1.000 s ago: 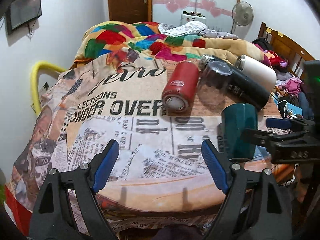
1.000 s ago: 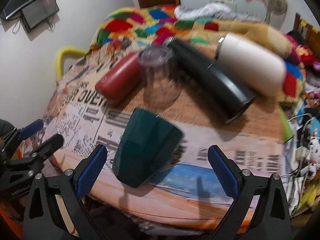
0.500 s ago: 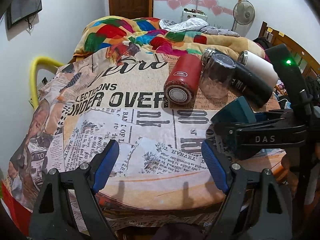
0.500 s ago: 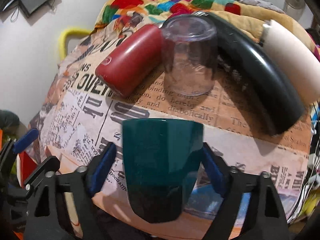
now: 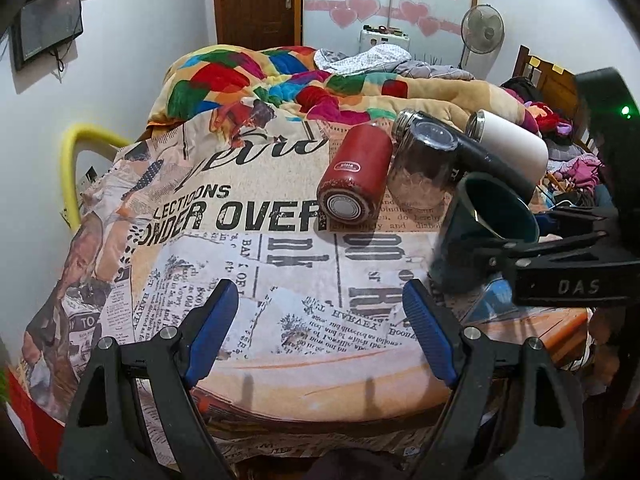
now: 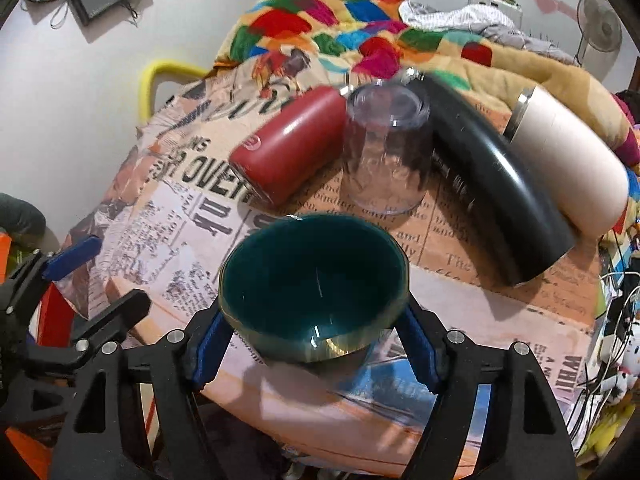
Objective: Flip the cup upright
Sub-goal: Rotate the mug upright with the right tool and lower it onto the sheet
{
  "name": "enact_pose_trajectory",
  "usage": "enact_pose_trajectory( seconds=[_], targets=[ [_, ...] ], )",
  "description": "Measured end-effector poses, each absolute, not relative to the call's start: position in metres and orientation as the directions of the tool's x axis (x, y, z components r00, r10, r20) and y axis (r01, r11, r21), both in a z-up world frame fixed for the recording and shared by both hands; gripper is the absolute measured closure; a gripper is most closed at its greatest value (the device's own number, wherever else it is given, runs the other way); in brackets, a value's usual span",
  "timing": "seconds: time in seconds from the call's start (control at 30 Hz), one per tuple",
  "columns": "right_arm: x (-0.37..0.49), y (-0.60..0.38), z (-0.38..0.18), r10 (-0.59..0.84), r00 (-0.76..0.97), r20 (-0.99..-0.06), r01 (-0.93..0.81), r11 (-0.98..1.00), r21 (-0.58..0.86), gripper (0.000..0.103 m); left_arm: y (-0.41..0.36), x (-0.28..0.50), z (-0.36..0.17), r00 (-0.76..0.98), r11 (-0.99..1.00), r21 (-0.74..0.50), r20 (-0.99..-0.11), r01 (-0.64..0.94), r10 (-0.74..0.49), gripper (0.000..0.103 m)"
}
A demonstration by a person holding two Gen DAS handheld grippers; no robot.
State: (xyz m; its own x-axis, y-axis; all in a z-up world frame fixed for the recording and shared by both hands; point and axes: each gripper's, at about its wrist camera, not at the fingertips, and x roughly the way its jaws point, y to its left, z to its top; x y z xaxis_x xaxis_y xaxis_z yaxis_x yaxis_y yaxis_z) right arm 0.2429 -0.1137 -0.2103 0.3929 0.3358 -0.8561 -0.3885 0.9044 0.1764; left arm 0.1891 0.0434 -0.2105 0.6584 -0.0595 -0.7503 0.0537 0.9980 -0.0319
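Above the near edge of the newspaper-print bed, the right claw grips the teal cup mid-turn, mouth tilted; the turn should finish level before lowering, while the left claw hangs released.

1. Before me, a red flask lying on its side – touching an upturned clear glass.
2. Black flask and white one (both lying).
3. Newsprint cloth beneath.

Three flasks — red, black, white — one clear tumbler, one teal cup.
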Motion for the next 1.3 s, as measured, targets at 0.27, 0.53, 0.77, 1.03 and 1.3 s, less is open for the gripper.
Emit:
enact_pose_trajectory(
  seconds=[0.27, 0.53, 0.77, 1.03, 1.3],
  targets=[
    [0.253, -0.113, -0.189, 0.368, 0.447, -0.815, -0.384, 0.902, 0.197, 0.031, 0.04, 0.192, -0.202, 0.674, 0.998, -0.021, -0.737, 0.053, -0.051, 0.019],
    [0.257, -0.108, -0.198, 0.368, 0.443, -0.817, -0.388, 0.901, 0.196, 0.031, 0.042, 0.195, -0.204, 0.671, 0.998, -0.028, -0.74, 0.051, -0.055, 0.019],
    [0.251, -0.103, -0.213, 0.345, 0.419, -0.84, -0.404, 0.899, 0.168, 0.031, 0.045, 0.199, -0.211, 0.654, 0.998, -0.036, -0.754, 0.042, -0.055, 0.019],
    [0.245, -0.099, -0.218, 0.316, 0.415, -0.853, -0.431, 0.894, 0.122, 0.03, 0.047, 0.197, -0.21, 0.653, 0.999, -0.036, -0.756, 0.026, -0.045, 0.019],
    [0.232, -0.097, -0.211, 0.298, 0.419, -0.858, -0.446, 0.89, 0.092, 0.028, 0.046, 0.186, -0.189, 0.679, 0.999, -0.039, -0.733, 0.027, -0.047, 0.019]
  ],
)
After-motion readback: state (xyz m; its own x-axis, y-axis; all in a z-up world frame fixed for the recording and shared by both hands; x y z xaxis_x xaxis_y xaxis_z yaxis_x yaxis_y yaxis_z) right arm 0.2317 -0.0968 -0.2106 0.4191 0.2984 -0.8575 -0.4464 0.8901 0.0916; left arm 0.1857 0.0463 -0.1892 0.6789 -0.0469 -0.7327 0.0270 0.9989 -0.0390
